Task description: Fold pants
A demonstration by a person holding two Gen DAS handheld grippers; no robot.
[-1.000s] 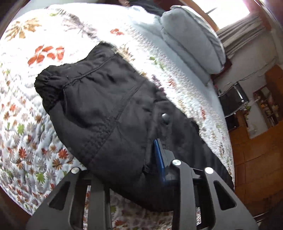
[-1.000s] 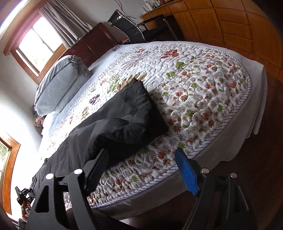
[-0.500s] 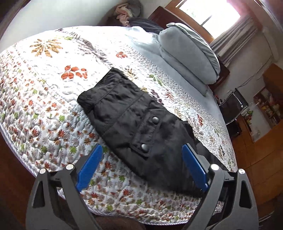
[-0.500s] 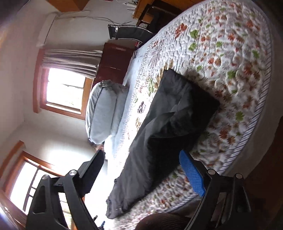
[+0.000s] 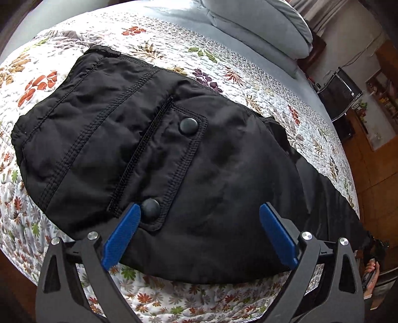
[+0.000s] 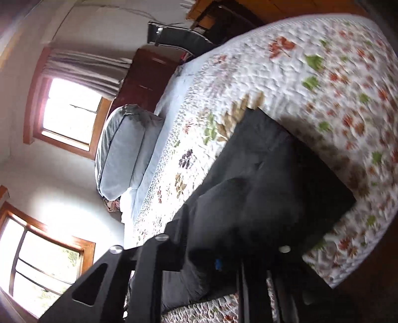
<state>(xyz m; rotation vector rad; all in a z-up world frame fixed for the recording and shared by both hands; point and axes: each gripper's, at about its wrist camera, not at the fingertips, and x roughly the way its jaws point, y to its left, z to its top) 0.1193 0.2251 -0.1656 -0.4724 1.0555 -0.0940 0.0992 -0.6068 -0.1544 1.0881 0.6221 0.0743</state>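
Observation:
Black pants (image 5: pixel 174 154) lie on a floral quilt (image 5: pixel 248 67), waist end at the left, with a snap-button pocket (image 5: pixel 189 125) facing up. My left gripper (image 5: pixel 199 236) hovers over their near edge. Its jaws are opening wide, and the blue pads (image 5: pixel 122 233) span the fabric without pressing it. In the blurred right wrist view the pants (image 6: pixel 268 174) lie partly folded over themselves. My right gripper (image 6: pixel 214 261) is shut on a bunch of that black fabric at the near end. A hand (image 5: pixel 370 269) shows at the leg end.
Grey pillows (image 5: pixel 261 22) (image 6: pixel 124 154) lie at the head of the bed. A dark chair (image 5: pixel 340 94) and wooden cabinets stand beyond the far side. The quilt's near edge (image 5: pixel 174 305) drops to a wooden floor. Two bright windows (image 6: pixel 72 114) are in the wall.
My left gripper let go of the pants, opened wide, drew back, then came in close over the pocket. My right gripper, open before, rolled and closed on the black fabric.

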